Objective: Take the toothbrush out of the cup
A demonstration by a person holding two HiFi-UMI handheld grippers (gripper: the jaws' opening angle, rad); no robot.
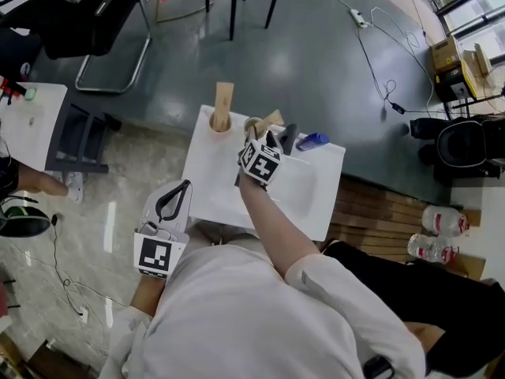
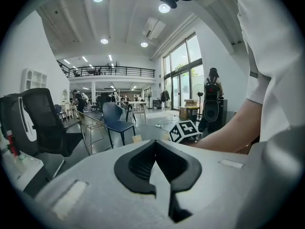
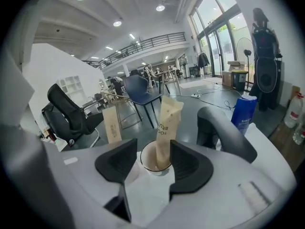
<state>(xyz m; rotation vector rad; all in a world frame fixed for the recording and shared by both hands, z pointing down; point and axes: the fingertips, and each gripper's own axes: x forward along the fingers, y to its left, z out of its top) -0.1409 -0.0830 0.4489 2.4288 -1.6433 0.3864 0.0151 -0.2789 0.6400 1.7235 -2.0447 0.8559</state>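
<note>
We are at the approach step. The right gripper (image 3: 152,157) holds its jaws wide apart with nothing gripped, and the pads touch nothing. The cup (image 3: 147,166) sits just ahead of the jaw tips, centred in the gap. The toothbrush (image 3: 167,123) stands in the cup, rises above the jaws and leans toward the right-hand jaw. It shows as a flat, tan paper sleeve with dark print, so we judge it light and easily creased. The next move calls for advancing until the sleeve lies between the pads above the rim, then closing gently and lifting straight up. The left gripper (image 2: 156,165) is fully closed and empty, off to the side of the table (image 1: 225,188)
</note>
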